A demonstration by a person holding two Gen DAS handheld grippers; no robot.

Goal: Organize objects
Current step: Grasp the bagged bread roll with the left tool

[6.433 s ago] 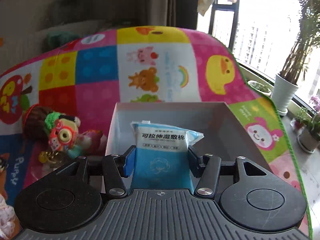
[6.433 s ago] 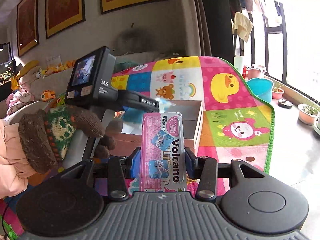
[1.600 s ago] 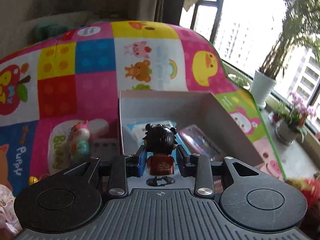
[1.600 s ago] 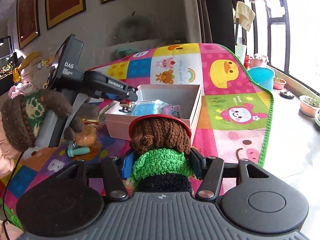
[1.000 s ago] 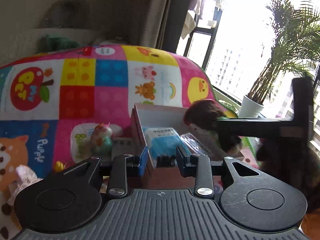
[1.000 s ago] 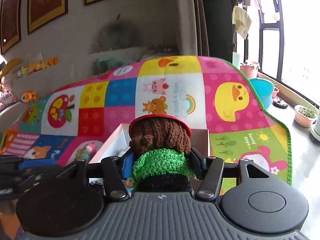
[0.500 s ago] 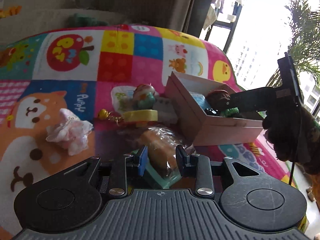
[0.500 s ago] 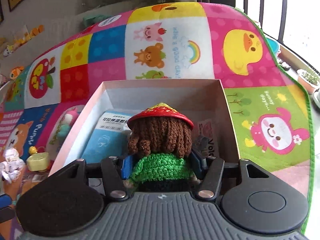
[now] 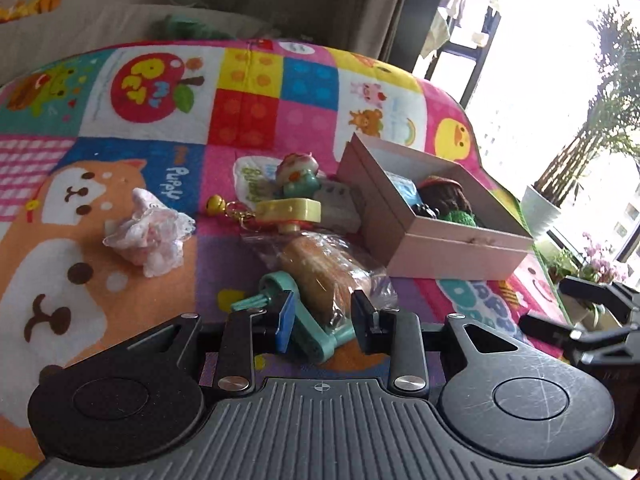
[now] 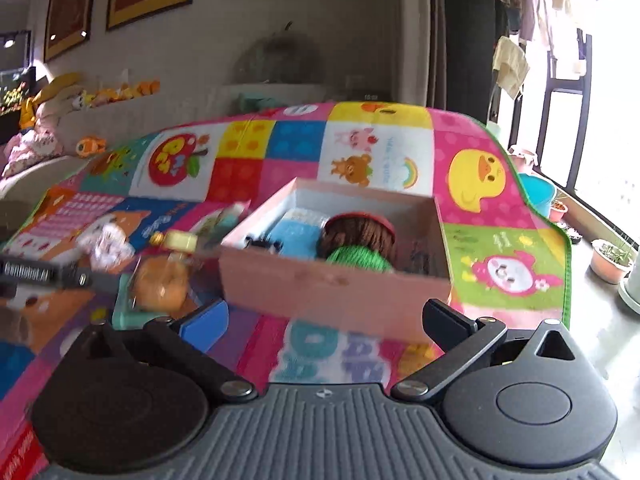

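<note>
A pink cardboard box (image 10: 320, 288) stands open on the colourful play mat. Inside it lie a crocheted doll (image 10: 360, 240) with brown hair and a green top, a blue packet (image 10: 296, 232) and a small black-haired figurine (image 9: 428, 211). My right gripper (image 10: 326, 316) hangs just in front of the box, its jaws opening wide with nothing between them. Left of the box, my left gripper (image 9: 322, 316) is shut low over the near end of a bagged bread roll (image 9: 320, 264) and a teal handled tool (image 9: 276, 288). Whether it touches them I cannot tell.
On the mat (image 9: 248, 120) left of the box lie a yellow cheese-shaped keychain (image 9: 288, 210), a small mushroom-capped toy (image 9: 298, 172), a white packet (image 9: 340, 208) and a lacy pink scrunchie (image 9: 148, 236). Potted plants (image 10: 610, 264) and a blue basin (image 10: 536, 194) stand on the floor beyond the mat's right edge.
The right gripper let go of the crocheted doll, which now lies in the box, and drew back with its jaws spread. The left gripper swung from the box to the bread, then held still.
</note>
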